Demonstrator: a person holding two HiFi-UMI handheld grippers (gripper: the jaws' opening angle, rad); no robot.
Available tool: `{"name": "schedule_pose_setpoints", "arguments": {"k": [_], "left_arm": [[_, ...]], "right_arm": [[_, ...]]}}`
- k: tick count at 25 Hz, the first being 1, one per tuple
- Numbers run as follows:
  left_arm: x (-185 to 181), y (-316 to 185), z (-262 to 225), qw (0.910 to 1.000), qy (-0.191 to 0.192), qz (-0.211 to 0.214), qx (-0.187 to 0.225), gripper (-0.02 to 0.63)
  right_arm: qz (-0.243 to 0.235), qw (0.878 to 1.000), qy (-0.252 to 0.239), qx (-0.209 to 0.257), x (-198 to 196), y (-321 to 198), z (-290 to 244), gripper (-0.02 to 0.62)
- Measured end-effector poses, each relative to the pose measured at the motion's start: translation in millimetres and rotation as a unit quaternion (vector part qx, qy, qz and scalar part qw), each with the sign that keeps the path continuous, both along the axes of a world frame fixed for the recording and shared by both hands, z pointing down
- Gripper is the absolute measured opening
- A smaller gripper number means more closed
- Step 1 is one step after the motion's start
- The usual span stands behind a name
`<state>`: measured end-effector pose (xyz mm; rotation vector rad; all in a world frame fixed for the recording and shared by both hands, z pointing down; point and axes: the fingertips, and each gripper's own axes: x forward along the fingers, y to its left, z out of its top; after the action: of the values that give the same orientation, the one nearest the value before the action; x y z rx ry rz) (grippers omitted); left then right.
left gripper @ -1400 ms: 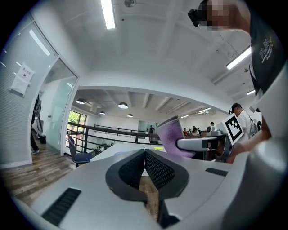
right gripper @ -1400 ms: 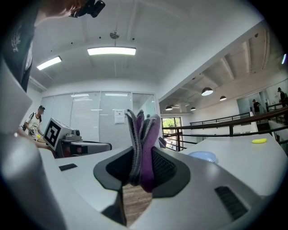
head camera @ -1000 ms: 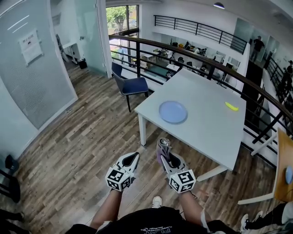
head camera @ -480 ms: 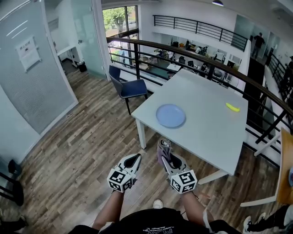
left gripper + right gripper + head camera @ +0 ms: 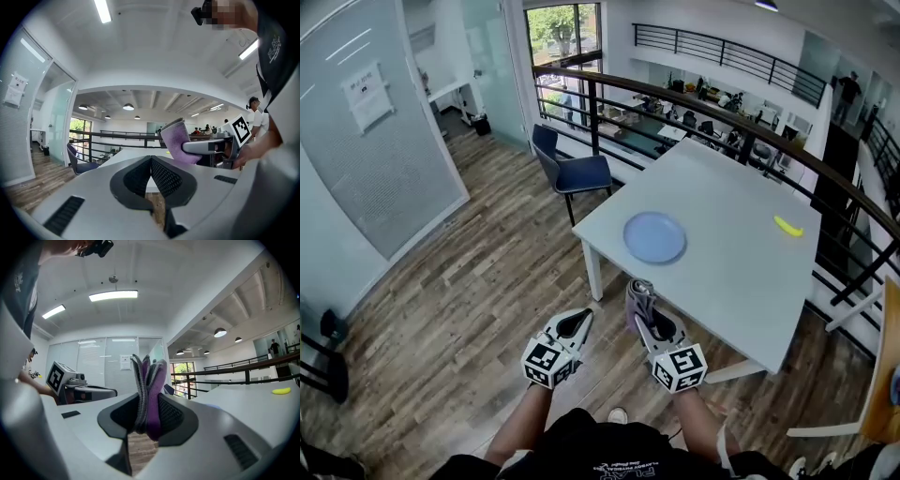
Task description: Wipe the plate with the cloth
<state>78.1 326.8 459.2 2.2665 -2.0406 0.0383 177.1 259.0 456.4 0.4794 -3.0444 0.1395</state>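
Note:
A pale blue plate (image 5: 654,236) lies near the left corner of the white table (image 5: 731,253). My right gripper (image 5: 641,311) is shut on a folded purple and grey cloth (image 5: 637,300), held short of the table's near edge. The cloth (image 5: 149,386) stands upright between the jaws in the right gripper view. My left gripper (image 5: 574,325) is to its left over the floor, shut with nothing in it. Its jaws (image 5: 150,168) meet in the left gripper view, where the cloth (image 5: 177,140) and the right gripper show alongside.
A yellow object (image 5: 787,226) lies at the table's far right. A blue chair (image 5: 572,171) stands beyond the table's left corner. A dark railing (image 5: 694,103) runs behind the table. Wooden floor (image 5: 469,300) lies under both grippers. Another chair (image 5: 877,375) stands at the right.
The view has shifted slightly, and the table and plate sit a little lower and nearer. Both grippers keep their pose, the cloth still in the right one.

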Motion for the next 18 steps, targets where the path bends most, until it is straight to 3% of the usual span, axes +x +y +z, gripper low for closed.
{"name": "schedule_pose_setpoints", "arguments": {"k": [6, 18], "left_arm": [[-4, -22, -4, 0.9996, -0.028, 0.002, -0.005, 0.012], [-60, -78, -11, 1.0, -0.006, 0.001, 0.008, 0.012]], "right_arm": [[-0.001, 1.0, 0.0, -0.005, -8, -20, 0, 0.117], [-0.007, 1.0, 0.005, -0.013, -76, -71, -4, 0.117]]}}
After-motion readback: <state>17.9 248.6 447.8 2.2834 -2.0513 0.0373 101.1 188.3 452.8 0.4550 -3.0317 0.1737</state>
